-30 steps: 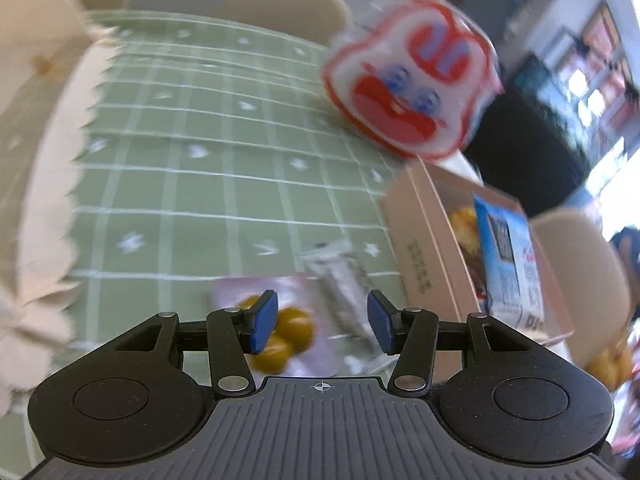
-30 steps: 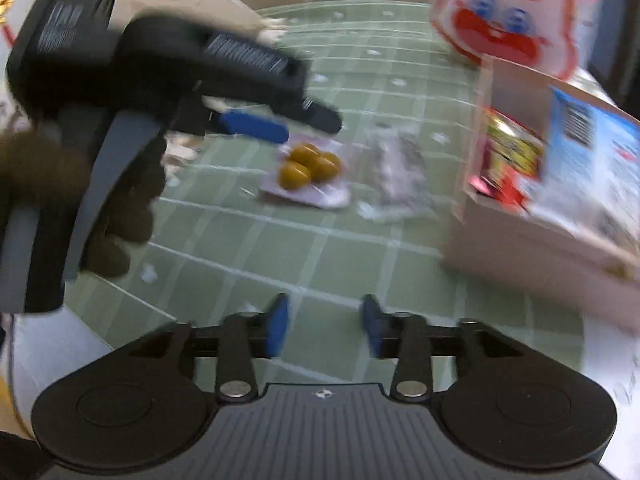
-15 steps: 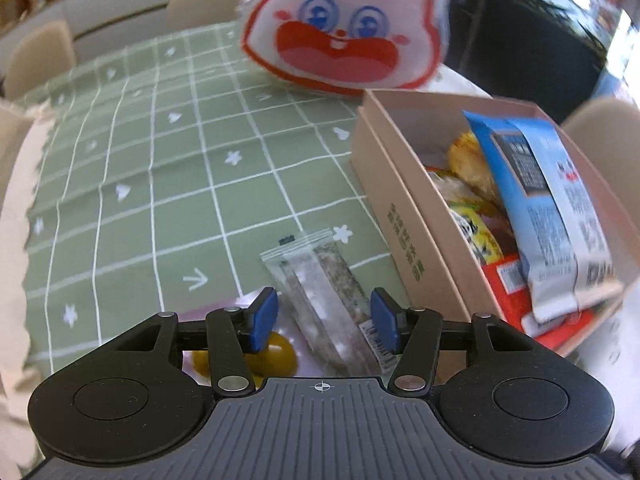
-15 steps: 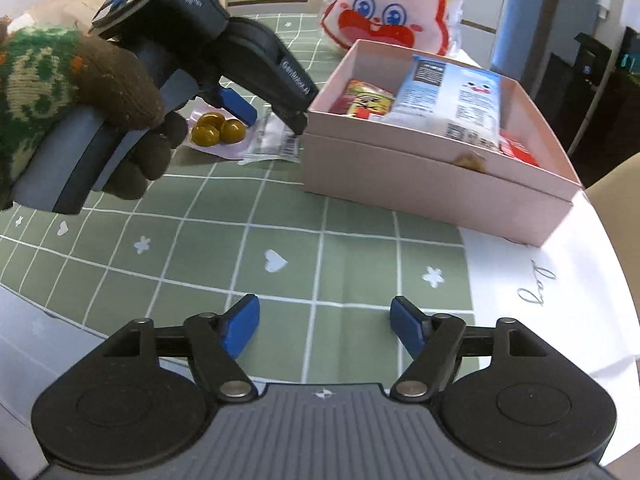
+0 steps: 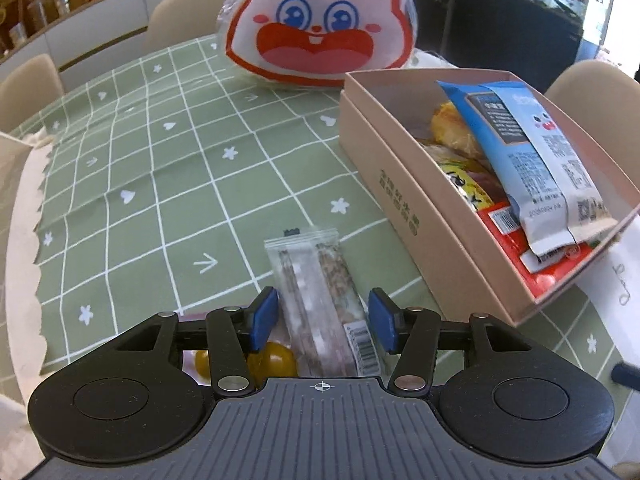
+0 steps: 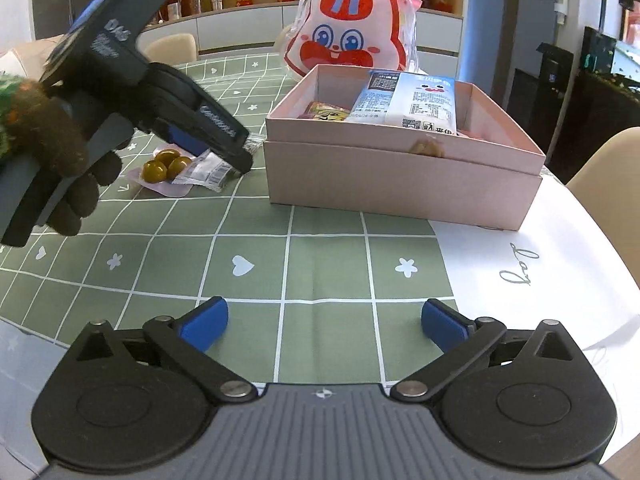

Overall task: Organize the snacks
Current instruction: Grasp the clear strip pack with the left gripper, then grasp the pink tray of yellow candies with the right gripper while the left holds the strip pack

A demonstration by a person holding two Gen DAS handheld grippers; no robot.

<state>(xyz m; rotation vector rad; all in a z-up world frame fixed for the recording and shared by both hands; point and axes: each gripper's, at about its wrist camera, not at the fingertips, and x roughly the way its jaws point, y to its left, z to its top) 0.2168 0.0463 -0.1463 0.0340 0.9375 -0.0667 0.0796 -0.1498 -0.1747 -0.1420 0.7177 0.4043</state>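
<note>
Left claw [image 5: 323, 320] straddles, without gripping, the clear snack bar [image 5: 320, 304].

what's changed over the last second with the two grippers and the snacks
The left gripper swung toward the box and now straddles the clear bar packet, jaws open, nothing gripped. The right gripper pulled back and opened wider. The packet, the olive pack, the box and the rabbit bag stayed put.

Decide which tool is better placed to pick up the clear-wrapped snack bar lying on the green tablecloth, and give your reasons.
Left. The left tool is open with the clear-wrapped snack bar between its fingers. The right tool, also open, hovers over bare green checked tablecloth, well away from it.
</note>
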